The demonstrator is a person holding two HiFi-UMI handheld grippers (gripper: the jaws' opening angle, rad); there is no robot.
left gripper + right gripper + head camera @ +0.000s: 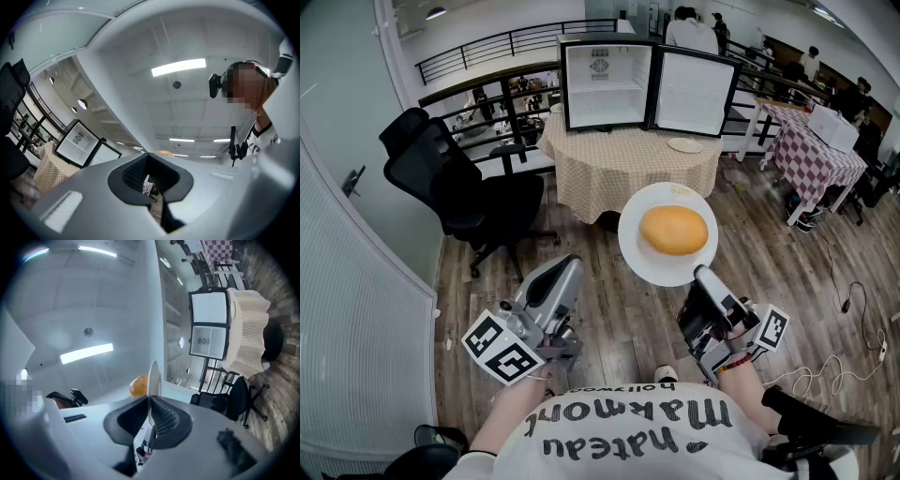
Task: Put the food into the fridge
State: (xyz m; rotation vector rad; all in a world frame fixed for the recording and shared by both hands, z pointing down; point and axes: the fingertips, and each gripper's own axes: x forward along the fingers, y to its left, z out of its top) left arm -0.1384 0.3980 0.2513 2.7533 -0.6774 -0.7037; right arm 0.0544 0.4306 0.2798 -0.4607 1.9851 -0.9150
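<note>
Wooden floor (609,309) below, fridge (607,84) open ahead: the plate (652,267) bearing the bun (673,230) is clamped by the right gripper (704,275), while the left gripper (570,269) is held with jaws together, empty.

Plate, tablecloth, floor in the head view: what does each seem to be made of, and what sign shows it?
The plate: smooth glossy white, thin rim, likely ceramic or melamine. The tablecloth: checked fabric, hanging in soft folds. The floor: wood-look planks with grain and seams; solid wood or laminate is unclear.
</note>
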